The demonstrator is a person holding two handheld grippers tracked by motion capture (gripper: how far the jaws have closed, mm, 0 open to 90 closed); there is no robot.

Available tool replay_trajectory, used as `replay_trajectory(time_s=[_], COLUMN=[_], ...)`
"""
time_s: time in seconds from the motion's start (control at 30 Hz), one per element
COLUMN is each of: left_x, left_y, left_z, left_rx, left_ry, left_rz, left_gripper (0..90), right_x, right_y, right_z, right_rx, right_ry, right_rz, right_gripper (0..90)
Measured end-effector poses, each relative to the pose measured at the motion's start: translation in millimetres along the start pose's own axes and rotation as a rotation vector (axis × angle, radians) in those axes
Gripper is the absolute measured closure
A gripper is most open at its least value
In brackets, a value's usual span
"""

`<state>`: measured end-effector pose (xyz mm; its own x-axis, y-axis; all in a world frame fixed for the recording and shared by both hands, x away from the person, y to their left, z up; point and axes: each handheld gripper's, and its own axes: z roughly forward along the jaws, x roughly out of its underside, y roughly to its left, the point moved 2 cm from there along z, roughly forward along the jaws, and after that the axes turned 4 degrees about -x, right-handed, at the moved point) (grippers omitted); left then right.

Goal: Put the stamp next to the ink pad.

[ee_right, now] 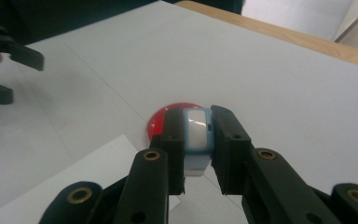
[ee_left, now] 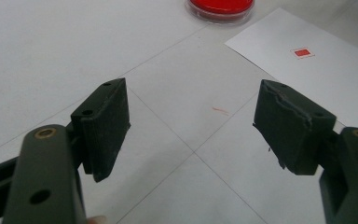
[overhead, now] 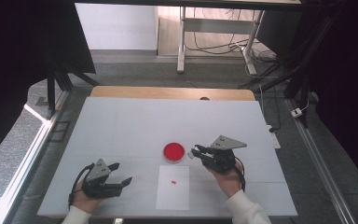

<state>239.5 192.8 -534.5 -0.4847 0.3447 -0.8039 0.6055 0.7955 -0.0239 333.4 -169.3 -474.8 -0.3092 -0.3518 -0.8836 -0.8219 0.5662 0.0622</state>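
Right gripper (ee_right: 198, 154): we find it clamped on a small white block with a pale blue casing (ee_right: 196, 135), possibly a stamp, though the close view is too soft for us to say. In the high view it hangs just beside the red dish (overhead: 174, 151), at the dish's right edge.

Left gripper (ee_left: 191, 126): we record its jaws parted with bare table between them, low over the white table (overhead: 121, 126) near its front left.

White sheet (overhead: 173, 187): lies flat in front of the dish, between the two hands, bearing a small red mark (overhead: 173, 181).
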Motion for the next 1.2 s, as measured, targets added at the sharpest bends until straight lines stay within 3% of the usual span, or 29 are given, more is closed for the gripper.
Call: replay_trajectory(time_s=[0.33,0.53,0.9,1.2], left_x=[-0.8,-1.3,0.2,0.7], left_y=[-1.0,-1.3,1.3,1.5], left_z=[1.4,1.5,0.9,0.8], left_rx=[0.003,0.004,-0.026,-0.024], left_ry=[0.002,0.0,0.013,0.018], left_rz=[-0.002,-0.004,-0.022,-0.015], left_gripper=[26.4,26.4,26.9,26.7], right_x=[1.2,-2.6,-0.3,6.7], right_y=[-13.7,-23.9,-28.3,-34.9], right_z=[7.2,20.2,40.4,53.1], right_rx=[0.024,0.043,0.07,0.084], right_ry=[0.045,0.065,0.157,0.206], right_rz=[0.018,0.038,-0.021,-0.028], right_gripper=[75.0,75.0,74.9,74.9])
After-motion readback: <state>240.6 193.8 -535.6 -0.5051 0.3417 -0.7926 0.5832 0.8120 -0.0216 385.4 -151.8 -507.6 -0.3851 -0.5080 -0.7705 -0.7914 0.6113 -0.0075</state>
